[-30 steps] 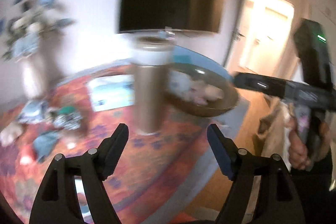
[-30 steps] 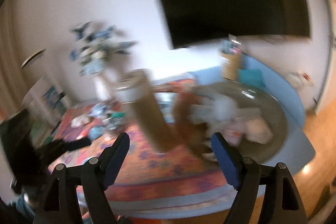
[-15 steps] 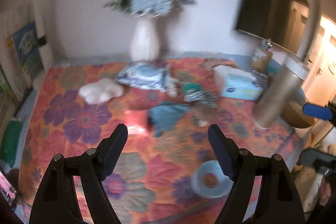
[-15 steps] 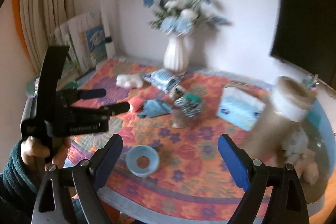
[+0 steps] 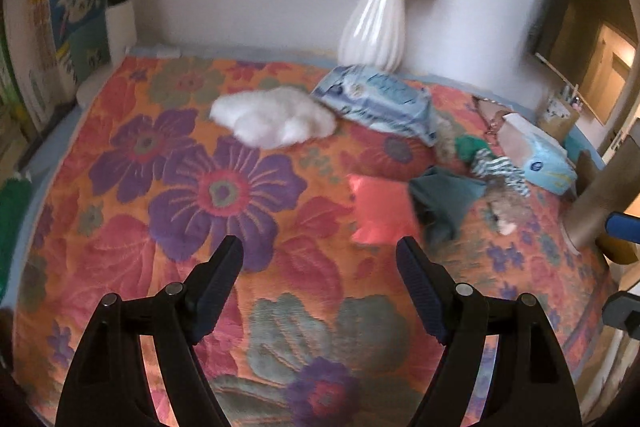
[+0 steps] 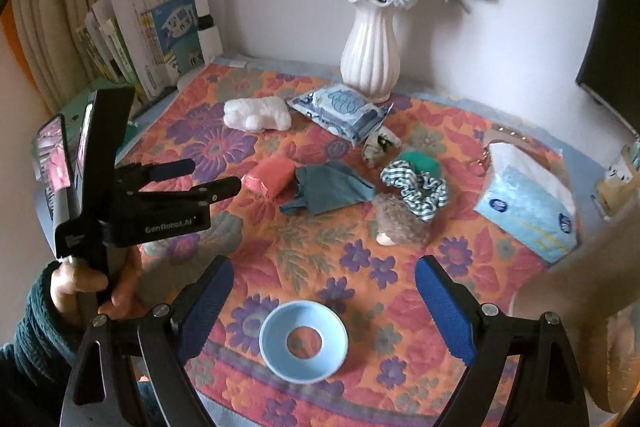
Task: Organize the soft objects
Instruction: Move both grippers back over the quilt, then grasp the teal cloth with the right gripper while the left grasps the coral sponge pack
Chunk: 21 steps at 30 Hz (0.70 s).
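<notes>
Soft things lie on the floral cloth: a white fluffy lump point(image 6: 256, 113) point(image 5: 274, 115), a pink pad point(image 6: 269, 174) point(image 5: 380, 213), a teal cloth point(image 6: 330, 187) point(image 5: 440, 203), a striped scrunchie point(image 6: 416, 187) on a green item, and a brown plush point(image 6: 398, 223). My left gripper point(image 5: 320, 267) is open and empty, hovering short of the pink pad; it also shows in the right wrist view point(image 6: 212, 179). My right gripper point(image 6: 324, 291) is open and empty above a light blue ring point(image 6: 303, 340).
A white vase point(image 6: 370, 55) with blue flowers stands at the back. A wipes pack point(image 6: 344, 111) lies before it. A tissue box point(image 6: 528, 203) sits at the right, a tan cylinder point(image 5: 600, 203) beyond it. Books point(image 6: 152, 35) lean at the left.
Both grippers have swung left from the bowl and cylinder toward the table's middle. The left gripper has come lower and closer to the pink pad. Both stay open.
</notes>
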Motion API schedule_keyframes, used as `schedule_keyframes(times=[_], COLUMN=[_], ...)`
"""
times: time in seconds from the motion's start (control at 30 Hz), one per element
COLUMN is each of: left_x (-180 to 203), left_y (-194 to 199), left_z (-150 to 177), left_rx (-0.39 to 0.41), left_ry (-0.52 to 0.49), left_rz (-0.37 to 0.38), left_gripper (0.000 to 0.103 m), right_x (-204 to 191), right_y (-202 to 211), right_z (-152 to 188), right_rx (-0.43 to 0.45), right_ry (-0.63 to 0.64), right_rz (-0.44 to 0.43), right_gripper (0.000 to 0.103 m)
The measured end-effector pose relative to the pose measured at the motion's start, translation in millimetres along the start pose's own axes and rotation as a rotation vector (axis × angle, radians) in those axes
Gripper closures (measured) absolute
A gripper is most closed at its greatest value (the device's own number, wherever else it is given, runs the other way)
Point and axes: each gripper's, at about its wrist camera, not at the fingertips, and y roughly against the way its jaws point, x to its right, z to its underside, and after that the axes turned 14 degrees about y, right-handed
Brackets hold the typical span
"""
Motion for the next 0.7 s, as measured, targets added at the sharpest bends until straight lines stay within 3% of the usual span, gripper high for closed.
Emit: schedule_keyframes(times=[0.33,0.7], left_x=[-37,-33], left_y=[-3,1], left_z=[-9,-7], left_rx=[-0.02,0.017], left_ry=[0.194,0.166], left_rz=[0.089,0.062], left_gripper=[0.026,0.026], right_x=[14,19], right_y=[-47,-84], right_z=[-18,-35], right_rx=[-0.048,-0.05], right_ry=[-0.069,-0.113], right_rz=[-0.098,-0.187], right_gripper=[0.012,0.012])
